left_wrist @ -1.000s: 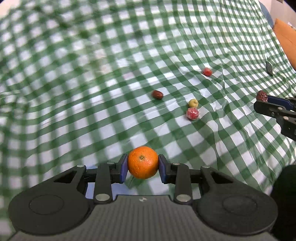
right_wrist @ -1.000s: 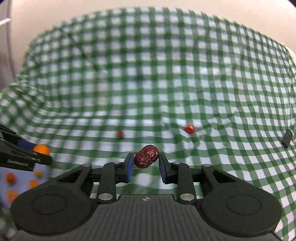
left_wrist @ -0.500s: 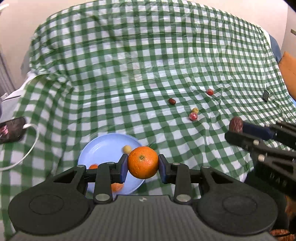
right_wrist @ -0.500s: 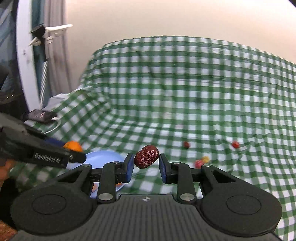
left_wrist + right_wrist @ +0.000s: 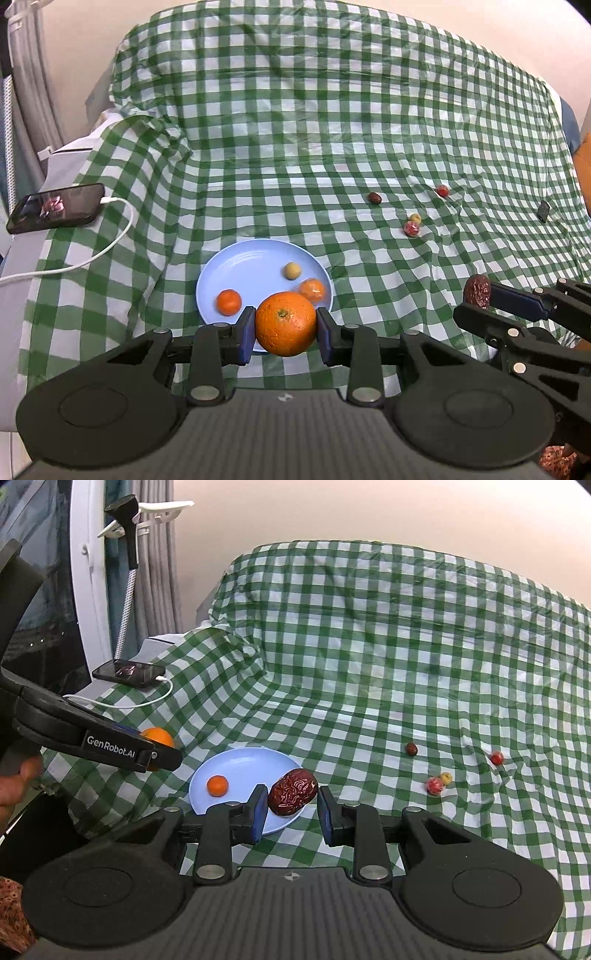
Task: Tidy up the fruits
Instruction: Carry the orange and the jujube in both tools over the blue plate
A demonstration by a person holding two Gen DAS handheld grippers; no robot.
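Note:
My left gripper [image 5: 285, 325] is shut on a large orange [image 5: 285, 323], held just above the near rim of a light blue plate [image 5: 243, 266]. On the plate lie a small tangerine [image 5: 228, 301], a wrapped orange fruit [image 5: 312, 290] and a yellowish ball [image 5: 292, 270]. My right gripper [image 5: 291, 799] is shut on a wrinkled red date [image 5: 292, 791], hovering near the plate [image 5: 240, 766] at its right side. Farther right on the cloth lie a dark date [image 5: 374, 198], a red fruit [image 5: 441, 191], a yellow fruit [image 5: 415, 218] and a pink-red fruit [image 5: 411, 229].
A green-and-white checked cloth [image 5: 332, 110] covers the surface and hangs in folds at the left. A phone [image 5: 55, 208] with a white charging cable [image 5: 92, 254] lies at the left edge. A small dark object [image 5: 543, 211] sits at the far right.
Both grippers have swung left and risen with their fruit still held. The blue plate, the phone and the cloth's left edge have come into view; the loose fruits now lie farther right.

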